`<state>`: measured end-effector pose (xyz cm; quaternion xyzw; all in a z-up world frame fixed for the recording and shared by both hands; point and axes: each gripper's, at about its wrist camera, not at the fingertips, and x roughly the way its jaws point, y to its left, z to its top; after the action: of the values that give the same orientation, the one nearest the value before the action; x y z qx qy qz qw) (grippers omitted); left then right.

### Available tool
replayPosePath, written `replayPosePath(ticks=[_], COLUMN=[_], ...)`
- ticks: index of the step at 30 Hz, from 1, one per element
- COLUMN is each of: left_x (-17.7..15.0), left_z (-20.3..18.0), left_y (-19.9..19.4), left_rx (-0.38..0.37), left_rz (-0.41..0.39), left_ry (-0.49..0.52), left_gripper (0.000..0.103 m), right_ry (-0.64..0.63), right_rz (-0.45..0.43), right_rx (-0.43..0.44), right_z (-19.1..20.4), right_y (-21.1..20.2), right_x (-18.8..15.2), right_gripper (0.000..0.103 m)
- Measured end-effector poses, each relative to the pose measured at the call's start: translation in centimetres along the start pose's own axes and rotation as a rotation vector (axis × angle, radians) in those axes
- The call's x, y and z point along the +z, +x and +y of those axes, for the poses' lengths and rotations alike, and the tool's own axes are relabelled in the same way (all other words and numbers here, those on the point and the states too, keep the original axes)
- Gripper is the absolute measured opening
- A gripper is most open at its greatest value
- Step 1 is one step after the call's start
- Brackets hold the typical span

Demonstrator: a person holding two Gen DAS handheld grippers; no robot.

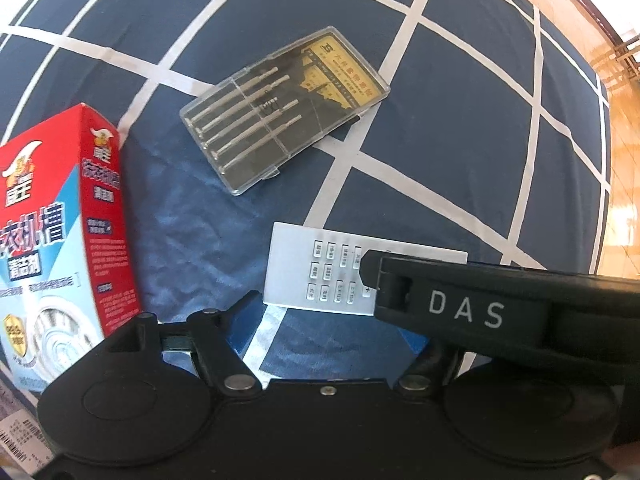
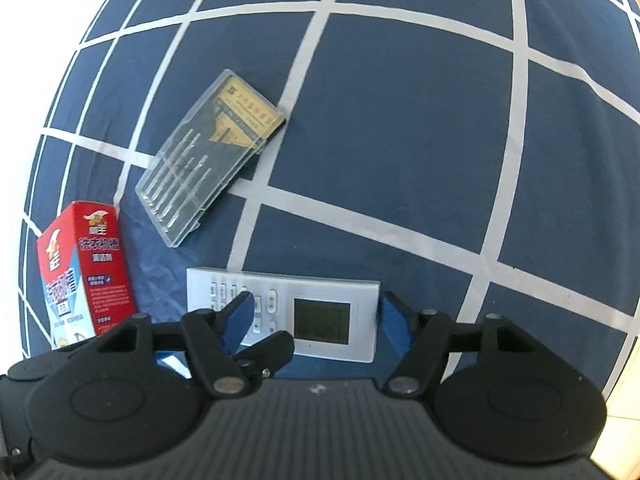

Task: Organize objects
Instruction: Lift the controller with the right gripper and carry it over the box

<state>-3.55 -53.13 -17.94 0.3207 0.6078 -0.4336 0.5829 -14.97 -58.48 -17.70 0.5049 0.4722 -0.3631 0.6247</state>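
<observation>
Both grippers closed on the remote

Remote (image 2: 288, 312) lies on the bed between right gripper (image 2: 316, 316) pads; left gripper (image 1: 320, 316) clamps its keypad end. Lift level, both together. Screwdriver case (image 2: 208, 156) ahead, box (image 2: 86, 264) left: steer clear.

A home bedroom: navy grid-patterned bedsheet (image 2: 400, 120), wooden floor (image 1: 628, 160), household cleaner box (image 1: 60, 240).
</observation>
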Motion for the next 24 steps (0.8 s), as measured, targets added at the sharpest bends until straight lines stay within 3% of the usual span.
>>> replayPosePath(ticks=[12,24], left_x=[-3.9,-9.1], left_z=[1.4,4.0], left_y=[-4.5,-10.7], left_rx=[0.057,0.11], left_rz=[-0.074,-0.162], left_ry=[-0.083,-0.255], left_gripper=[0.07,0.07], right_ry=[-0.113,-0.315], right_rz=[-0.037,-0.055], right_rx=[0.058,0.119], right_z=[3.1,7.5], right_y=[-3.0,-6.3], right_x=[-1.8,-5.8], right_gripper=[0.068,0.068])
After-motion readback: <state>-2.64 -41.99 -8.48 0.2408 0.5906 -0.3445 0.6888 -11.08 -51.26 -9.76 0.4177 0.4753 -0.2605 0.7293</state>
